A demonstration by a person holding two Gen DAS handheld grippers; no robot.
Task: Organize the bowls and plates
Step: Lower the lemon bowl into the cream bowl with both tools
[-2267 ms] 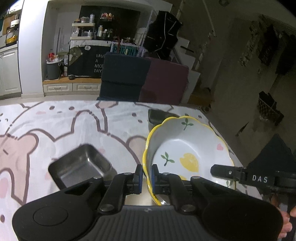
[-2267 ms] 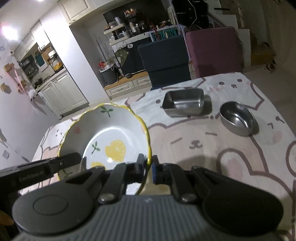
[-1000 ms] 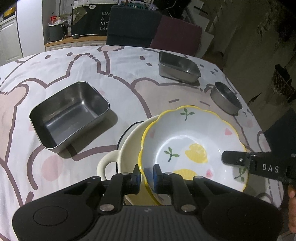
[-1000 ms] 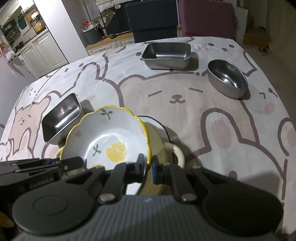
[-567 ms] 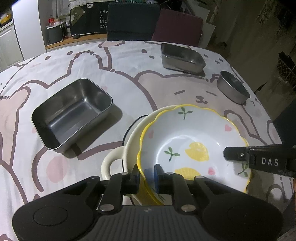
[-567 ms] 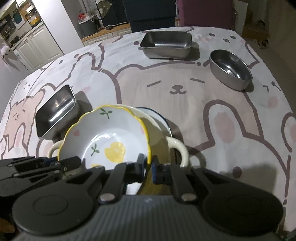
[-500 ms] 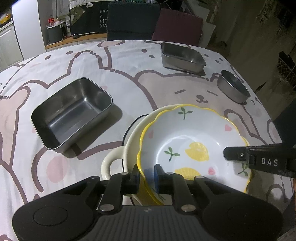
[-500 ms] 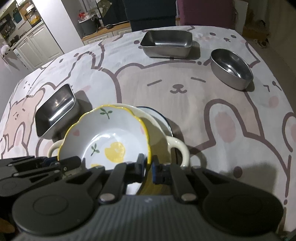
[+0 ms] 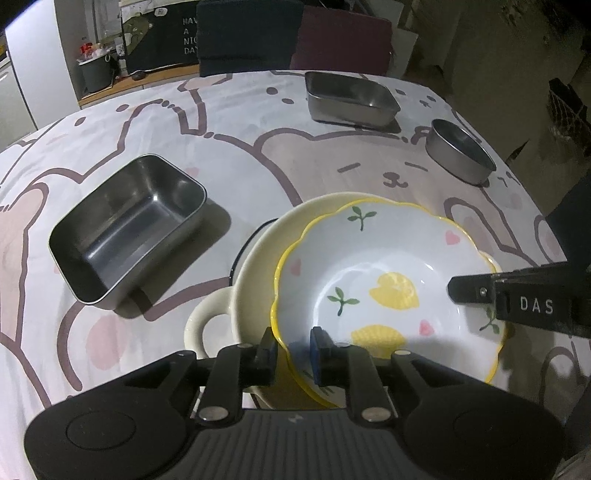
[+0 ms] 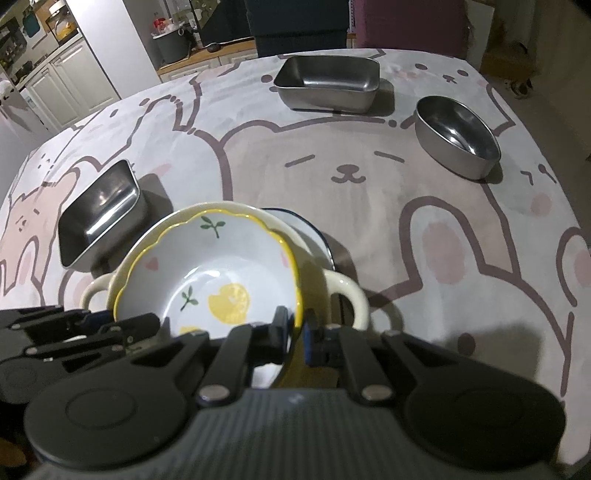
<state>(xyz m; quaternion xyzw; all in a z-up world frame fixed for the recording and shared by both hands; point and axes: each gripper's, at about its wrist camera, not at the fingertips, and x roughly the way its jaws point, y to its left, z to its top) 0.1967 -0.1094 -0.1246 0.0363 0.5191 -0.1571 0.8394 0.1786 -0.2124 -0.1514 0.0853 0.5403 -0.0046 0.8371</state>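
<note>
- The lemon-print bowl [image 9: 388, 280], white with a scalloped yellow rim, sits nested in a cream two-handled bowl [image 9: 255, 258] on the table [image 9: 240, 147]; a dark-rimmed plate [image 10: 314, 229] shows beneath at the stack's 1 o'clock in the right wrist view.
- The left gripper [image 9: 293, 349] straddles the lemon bowl's near rim; its jaws have just been opening, and a gap now shows beside the rim, so the pads seem clear of it.
- The right gripper [image 10: 294, 330] is pinched on the rim at the opposite side; in the left view its finger bears the white letters "DAS".
- A rectangular steel tin [image 9: 129, 232] lies at the stack's 10 o'clock, a second steel tin [image 9: 351, 98] at 12 o'clock, and an oval steel dish [image 9: 460, 151] at 2 o'clock, each well apart.
- The tablecloth is printed with cartoon bears and rabbits.
- Behind the table, a dark board [image 9: 166, 40] reads "HAV / A / NIC / DAY", partly cut off by a navy chair [image 9: 247, 33]; a maroon chair [image 9: 343, 40] stands beside it.
</note>
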